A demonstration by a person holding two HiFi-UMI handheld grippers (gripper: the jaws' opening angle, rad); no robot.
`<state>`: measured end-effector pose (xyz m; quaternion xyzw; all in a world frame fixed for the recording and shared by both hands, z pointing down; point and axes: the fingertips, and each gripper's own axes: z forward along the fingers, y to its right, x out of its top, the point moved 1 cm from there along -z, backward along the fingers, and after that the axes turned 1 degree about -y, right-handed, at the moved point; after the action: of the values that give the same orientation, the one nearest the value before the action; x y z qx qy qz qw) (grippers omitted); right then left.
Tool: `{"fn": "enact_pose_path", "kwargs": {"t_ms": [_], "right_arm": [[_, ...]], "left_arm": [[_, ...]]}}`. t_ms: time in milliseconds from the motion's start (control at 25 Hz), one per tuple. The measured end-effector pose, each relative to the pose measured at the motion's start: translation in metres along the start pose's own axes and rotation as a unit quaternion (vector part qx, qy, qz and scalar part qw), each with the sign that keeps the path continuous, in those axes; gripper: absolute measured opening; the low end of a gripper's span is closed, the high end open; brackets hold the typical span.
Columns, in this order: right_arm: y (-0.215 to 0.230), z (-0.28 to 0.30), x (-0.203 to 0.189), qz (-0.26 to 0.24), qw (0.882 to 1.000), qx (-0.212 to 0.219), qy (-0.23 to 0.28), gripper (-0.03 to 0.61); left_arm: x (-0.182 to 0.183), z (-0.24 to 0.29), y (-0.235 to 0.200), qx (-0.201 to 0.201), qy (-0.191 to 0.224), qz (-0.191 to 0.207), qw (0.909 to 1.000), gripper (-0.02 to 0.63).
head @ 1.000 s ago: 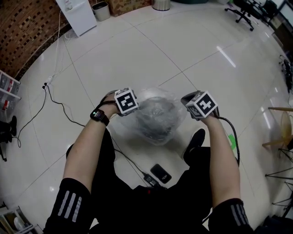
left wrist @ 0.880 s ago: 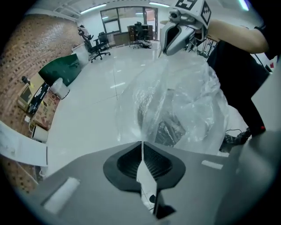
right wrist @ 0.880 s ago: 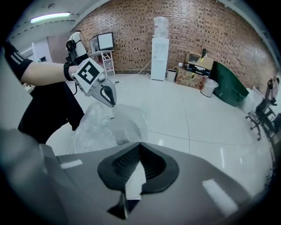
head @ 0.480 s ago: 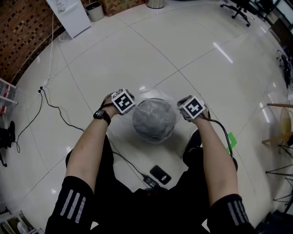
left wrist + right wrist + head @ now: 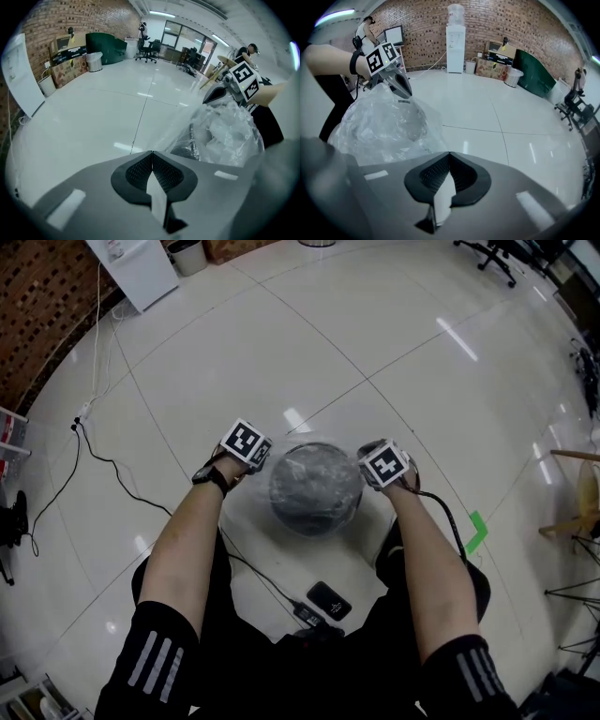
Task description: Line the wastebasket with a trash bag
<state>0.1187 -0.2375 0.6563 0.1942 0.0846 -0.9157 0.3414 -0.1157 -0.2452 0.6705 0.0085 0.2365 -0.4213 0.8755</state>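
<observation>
Both grippers have sunk toward the floor (image 5: 375,352) since the earlier frames, and the trash bag (image 5: 281,512), which ballooned loosely a moment ago, is now drawn down snugly around the wastebasket (image 5: 314,491) standing between them. The left gripper (image 5: 151,152) has its jaws pressed together, with clear film running off from the tips, so it seems to pinch the bag's edge. The right gripper (image 5: 449,153) is likewise closed on film at the opposite side. The risk from here is the thin plastic slipping out of so slight a pinch, or stretching and tearing over the rim if the pull goes on. An uneven tug could also tip the light basket or leave the bag lopsided.
</observation>
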Motion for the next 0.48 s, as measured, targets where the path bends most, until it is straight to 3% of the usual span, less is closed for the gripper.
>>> {"fn": "enact_pose_path", "kwargs": {"t_ms": [200,320,400,480], "right_arm": [[-0.004,0.022,-0.009,0.004,1.0,0.02,-0.013,0.008],[-0.01,0.03,-0.022,0.011,0.999,0.039,-0.028,0.009],[-0.011,0.029,-0.032,0.02,0.998,0.042,-0.037,0.011],[-0.008,0.024,-0.033,0.019,0.999,0.037,-0.027,0.064]], "left_arm": [[-0.022,0.021,0.007,-0.019,-0.059,0.013,0.998,0.002],[-0.039,0.028,0.022,-0.048,-0.091,0.029,0.9943,0.038],[-0.047,0.029,0.031,-0.064,-0.097,0.033,0.9927,0.068],[-0.048,0.025,0.032,-0.065,-0.085,0.032,0.9938,0.088]]}}
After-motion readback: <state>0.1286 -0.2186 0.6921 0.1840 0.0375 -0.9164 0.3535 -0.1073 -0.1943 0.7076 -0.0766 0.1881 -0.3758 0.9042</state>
